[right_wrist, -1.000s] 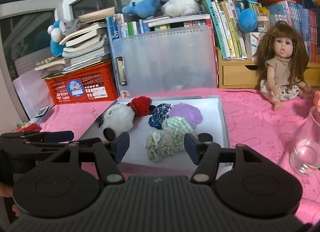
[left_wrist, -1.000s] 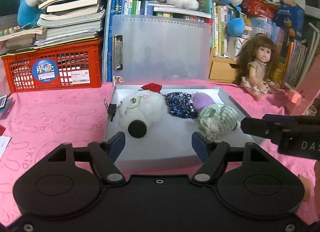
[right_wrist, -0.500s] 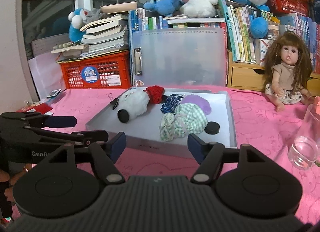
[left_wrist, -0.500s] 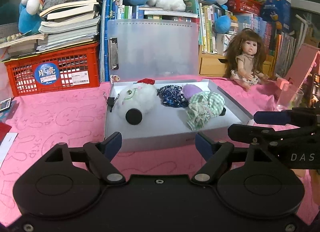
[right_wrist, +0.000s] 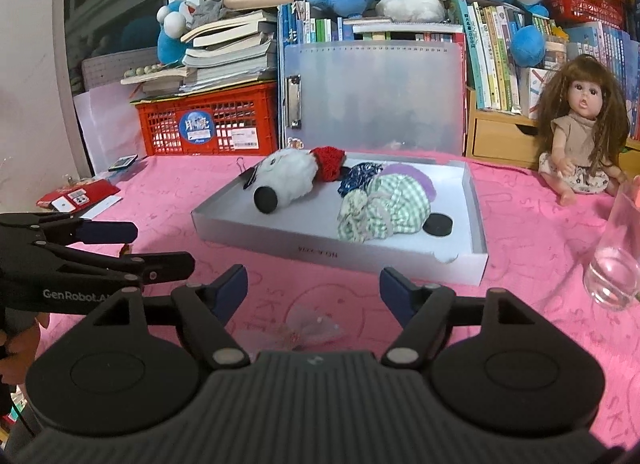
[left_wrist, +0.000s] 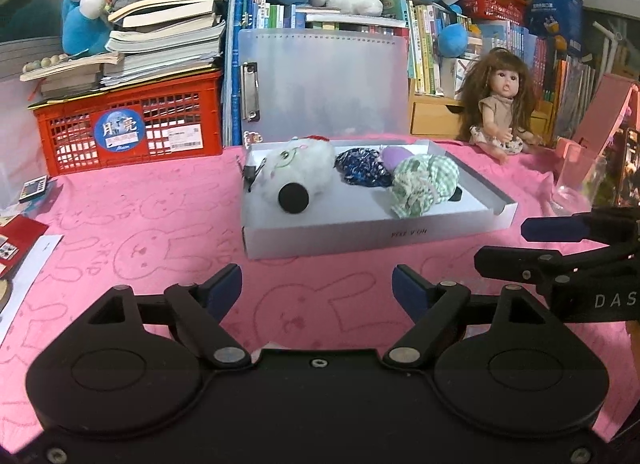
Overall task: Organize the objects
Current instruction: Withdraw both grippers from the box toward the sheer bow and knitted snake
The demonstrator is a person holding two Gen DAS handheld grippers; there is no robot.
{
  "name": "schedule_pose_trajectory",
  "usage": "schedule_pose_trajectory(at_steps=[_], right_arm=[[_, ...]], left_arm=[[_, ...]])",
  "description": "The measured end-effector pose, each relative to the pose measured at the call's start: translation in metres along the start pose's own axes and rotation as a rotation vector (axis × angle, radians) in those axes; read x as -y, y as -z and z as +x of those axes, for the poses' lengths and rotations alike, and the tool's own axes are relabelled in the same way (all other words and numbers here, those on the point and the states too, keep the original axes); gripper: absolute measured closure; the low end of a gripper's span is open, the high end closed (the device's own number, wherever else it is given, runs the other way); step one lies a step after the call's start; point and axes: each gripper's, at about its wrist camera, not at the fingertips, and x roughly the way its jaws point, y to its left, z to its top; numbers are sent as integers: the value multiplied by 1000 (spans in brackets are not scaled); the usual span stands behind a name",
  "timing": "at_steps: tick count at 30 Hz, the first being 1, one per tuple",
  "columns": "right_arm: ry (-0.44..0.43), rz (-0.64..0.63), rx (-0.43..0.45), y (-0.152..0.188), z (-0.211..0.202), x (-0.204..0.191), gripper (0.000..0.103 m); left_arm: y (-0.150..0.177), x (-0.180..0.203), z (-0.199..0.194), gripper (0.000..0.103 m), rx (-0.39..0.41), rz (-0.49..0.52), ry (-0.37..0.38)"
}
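A shallow white box (left_wrist: 360,230) (right_wrist: 320,250) sits on the pink cloth. In it lie a white plush dog head with a red cap (left_wrist: 298,176) (right_wrist: 286,178), a dark blue scrunchie (left_wrist: 360,168) (right_wrist: 358,178), a purple one (left_wrist: 394,154) (right_wrist: 420,178), a green checked one (left_wrist: 424,184) (right_wrist: 384,210) and a black disc (right_wrist: 438,224). A pale pink bow (right_wrist: 294,330) lies on the cloth just before my right gripper (right_wrist: 312,290), which is open and empty. My left gripper (left_wrist: 318,290) is open and empty, in front of the box.
A doll (left_wrist: 502,104) (right_wrist: 582,130) sits at the back right. A drinking glass (right_wrist: 614,260) (left_wrist: 576,180) stands right of the box. A red crate (left_wrist: 128,124) with books, a clear clipboard case (left_wrist: 324,84) and bookshelves line the back. Cards (left_wrist: 16,242) lie at left.
Both grippers have pulled back from the box and lowered, staying open and empty. The box's contents have not moved. The pink bow has come into the right wrist view.
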Motion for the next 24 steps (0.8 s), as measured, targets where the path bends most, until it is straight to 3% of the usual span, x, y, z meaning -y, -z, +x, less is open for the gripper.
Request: schedule_pose_trajectory(at_steps=[10, 24], right_arm=[[-3, -23, -32, 18, -1, -9, 20], [8, -48, -48, 34, 7, -19, 16]], left_arm=[[24, -6, -15, 21, -1, 16, -30], [45, -5, -25, 24, 3, 22, -7]])
